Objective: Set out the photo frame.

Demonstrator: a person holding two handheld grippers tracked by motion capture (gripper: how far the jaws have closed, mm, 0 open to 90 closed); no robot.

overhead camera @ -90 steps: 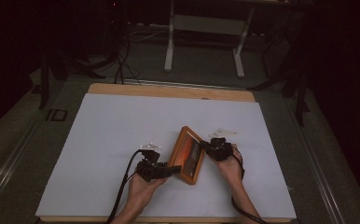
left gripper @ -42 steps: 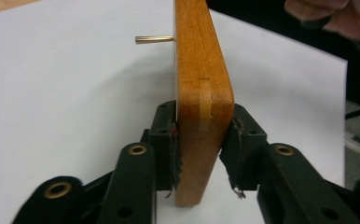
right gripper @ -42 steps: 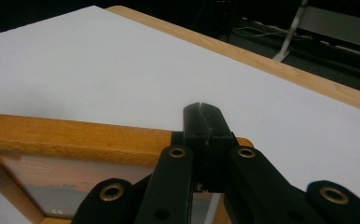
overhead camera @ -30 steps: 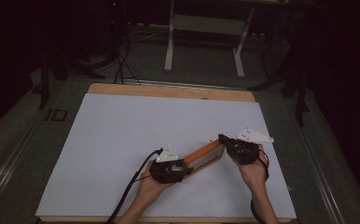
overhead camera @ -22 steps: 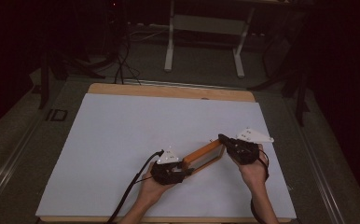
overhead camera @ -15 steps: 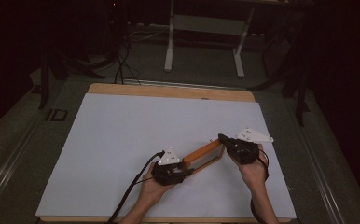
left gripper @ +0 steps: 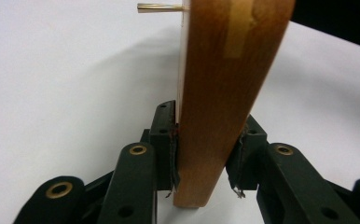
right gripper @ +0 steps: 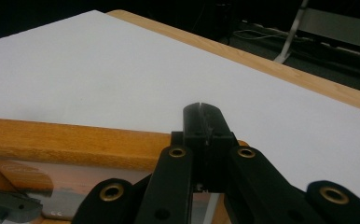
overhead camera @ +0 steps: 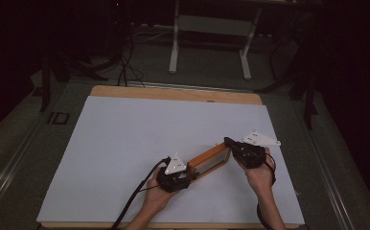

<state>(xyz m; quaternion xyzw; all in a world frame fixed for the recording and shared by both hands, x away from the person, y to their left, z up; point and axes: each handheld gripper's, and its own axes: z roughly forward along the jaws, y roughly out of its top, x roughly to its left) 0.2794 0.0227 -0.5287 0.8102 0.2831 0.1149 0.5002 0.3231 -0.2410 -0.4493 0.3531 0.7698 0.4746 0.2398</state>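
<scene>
Frame (overhead camera: 211,158) stands on edge on the bench (overhead camera: 125,143), between both hands. Left tongs (left gripper: 201,158) have just been closing, now clamped on its end rail. Right tongs (right gripper: 205,122) are pressed together at the far corner. Person should steady both ends before tilting, so it doesn't twist.

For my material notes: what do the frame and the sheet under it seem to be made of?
Frame: wood by the look, orange-brown with visible grain and a smooth, slightly glossy varnish; a thin brass-coloured pin sticks out of it. Sheet: matt white, flat, probably paper or thin board, lying on a light wooden tabletop.
</scene>
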